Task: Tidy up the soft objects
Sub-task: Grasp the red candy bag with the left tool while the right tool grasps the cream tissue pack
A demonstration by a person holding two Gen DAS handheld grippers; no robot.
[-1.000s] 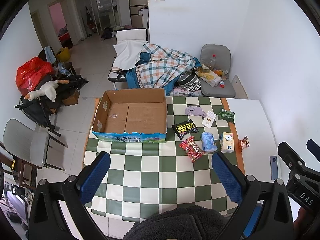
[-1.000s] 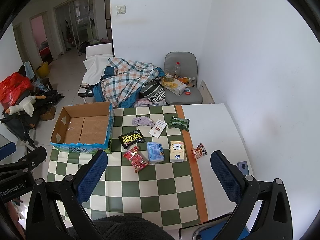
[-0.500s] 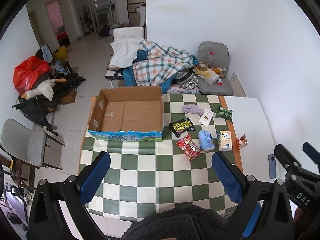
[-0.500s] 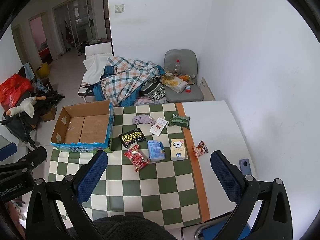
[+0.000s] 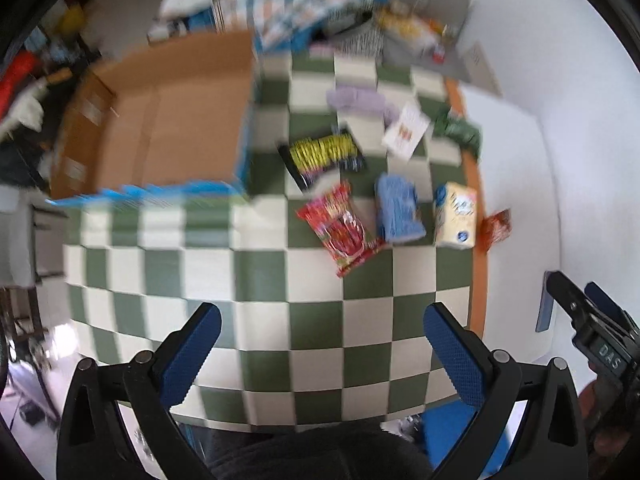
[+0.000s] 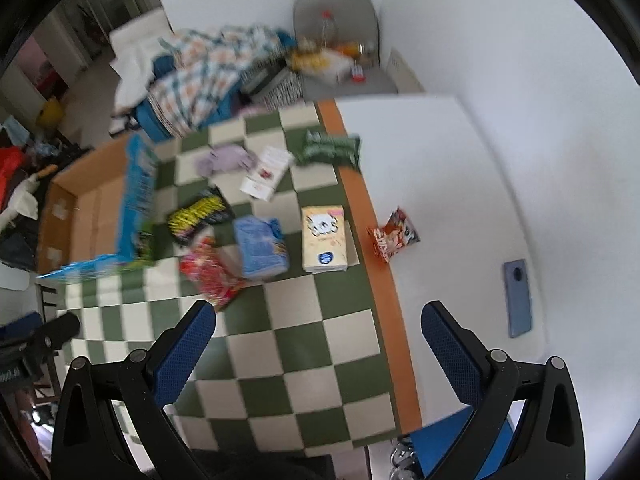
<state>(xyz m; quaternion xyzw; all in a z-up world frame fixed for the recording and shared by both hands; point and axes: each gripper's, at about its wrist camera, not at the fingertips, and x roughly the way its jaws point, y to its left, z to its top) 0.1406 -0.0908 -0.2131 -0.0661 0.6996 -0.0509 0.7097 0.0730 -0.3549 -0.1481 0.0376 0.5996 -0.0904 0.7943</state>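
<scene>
Cardboard box beside soft packets

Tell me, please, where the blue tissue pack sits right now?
In the right wrist view, the blue tissue pack lies on the checkered cloth, between the red snack bag on its left and the cream tissue pack on its right.

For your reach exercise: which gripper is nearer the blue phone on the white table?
The right gripper. The phone lies just beyond its right-hand finger. The left gripper hangs over the checked cloth, farther to the phone's left.
</scene>
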